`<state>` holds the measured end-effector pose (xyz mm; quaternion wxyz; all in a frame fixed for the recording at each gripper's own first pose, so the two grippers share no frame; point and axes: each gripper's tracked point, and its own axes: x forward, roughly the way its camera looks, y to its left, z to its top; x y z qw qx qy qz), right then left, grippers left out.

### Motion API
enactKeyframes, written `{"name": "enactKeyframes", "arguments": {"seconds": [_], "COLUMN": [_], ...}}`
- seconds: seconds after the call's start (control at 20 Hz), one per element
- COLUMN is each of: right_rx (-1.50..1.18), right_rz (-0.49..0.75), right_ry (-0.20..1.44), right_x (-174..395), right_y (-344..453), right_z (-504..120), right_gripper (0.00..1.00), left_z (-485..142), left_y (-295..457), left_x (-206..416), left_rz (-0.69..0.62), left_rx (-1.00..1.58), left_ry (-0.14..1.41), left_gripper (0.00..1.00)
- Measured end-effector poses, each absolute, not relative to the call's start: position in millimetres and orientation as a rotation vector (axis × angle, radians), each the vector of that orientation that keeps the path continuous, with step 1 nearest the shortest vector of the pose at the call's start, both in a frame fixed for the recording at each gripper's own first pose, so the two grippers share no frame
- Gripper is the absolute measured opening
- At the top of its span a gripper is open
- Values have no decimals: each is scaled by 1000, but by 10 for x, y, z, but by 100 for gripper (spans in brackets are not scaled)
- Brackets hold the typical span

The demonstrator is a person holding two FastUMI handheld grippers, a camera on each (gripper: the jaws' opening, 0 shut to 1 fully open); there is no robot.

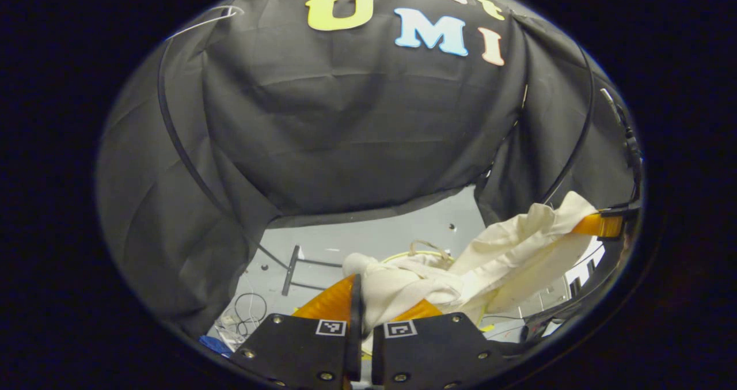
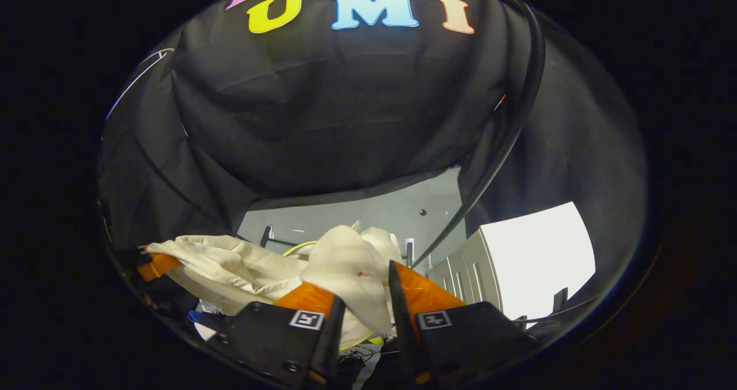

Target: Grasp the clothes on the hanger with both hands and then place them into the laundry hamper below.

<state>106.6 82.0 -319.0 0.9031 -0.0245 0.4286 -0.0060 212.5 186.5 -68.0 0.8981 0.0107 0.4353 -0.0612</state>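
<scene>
A: Where the cream garment point(image 1: 489, 263) hangs, in the left gripper view, it runs as a crumpled band from the 6 o'clock edge up toward 3 o'clock, held off the grey floor point(image 1: 374, 237) between two grippers.

B: And its near end?

A: The near end sits bunched between the fingers of the left gripper point(image 1: 377, 303) at 6 o'clock. The two fingers stand close together with cloth filling the narrow gap, so both press on the fabric.

B: The far end?

A: At 3 o'clock the cloth meets the right gripper point(image 1: 601, 224), seen edge-on at the rim of the view. Fabric wraps its tip.

B: How does the right gripper view show the same thing?

A: There the garment point(image 2: 230, 263) spreads from 6 o'clock out to 8 o'clock. A thick fold drops between the fingers of the right gripper point(image 2: 363, 298); the gap is narrow and packed with cloth, with both fingers bearing on it. A small reddish mark shows on that fold.

B: And at 8 o'clock?

A: The left gripper point(image 2: 152, 265) appears there, farther off, with the cloth's other end at its tip.

B: What lies beneath?

A: A curved yellow rim point(image 1: 420, 254) peeps out behind the cloth near the centre; whether it belongs to the hamper cannot be told. Loose cables point(image 1: 244, 315) lie on the floor at 7 o'clock in the left gripper view. A bright white panel point(image 2: 535, 257) stands at 4 o'clock in the right gripper view.
</scene>
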Motion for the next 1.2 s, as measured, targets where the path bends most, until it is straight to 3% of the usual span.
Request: {"name": "enactKeyframes", "arguments": {"seconds": [0.05, 0.15, 0.2, 0.25, 0.3, 0.4, 0.8, 0.85, 0.9, 1.2], "right_rx": [-46, -39, -35, -36, -45, -75, -93, -103, -109, -112], "right_rz": [3, 30, 45, 57, 61, 71, 118, 125, 130, 138], "right_ry": [888, 888, 886, 881, 871, 841, 680, 655, 623, 431], "right_x": [1032, 924, 871, 842, 839, 794, 751, 736, 737, 672], "right_y": [859, 907, 928, 939, 930, 868, 410, 333, 248, -172], "right_z": [-3179, -3123, -3094, -3040, -2990, -2880, -2305, -2213, -2088, -1392], "right_gripper": [53, 73, 89, 91, 100, 100, 100, 96, 100, 100], "left_z": [-728, -713, -686, -644, -588, -447, 218, 339, 495, 1574], "left_y": [1893, 1922, 1944, 1983, 2027, 2118, 2025, 1970, 1905, 1305], "left_x": [2077, 2023, 2018, 1980, 1956, 1861, 1397, 1345, 1341, 1237], "left_rz": [-133, -148, -145, -138, -130, -105, 13, 35, 53, 122], "left_rx": [18, 6, 7, 14, 25, 50, 64, 65, 62, 72], "left_ry": [919, 930, 926, 923, 919, 904, 846, 830, 803, 601], "left_gripper": [16, 46, 61, 72, 84, 93, 94, 94, 94, 94]}}
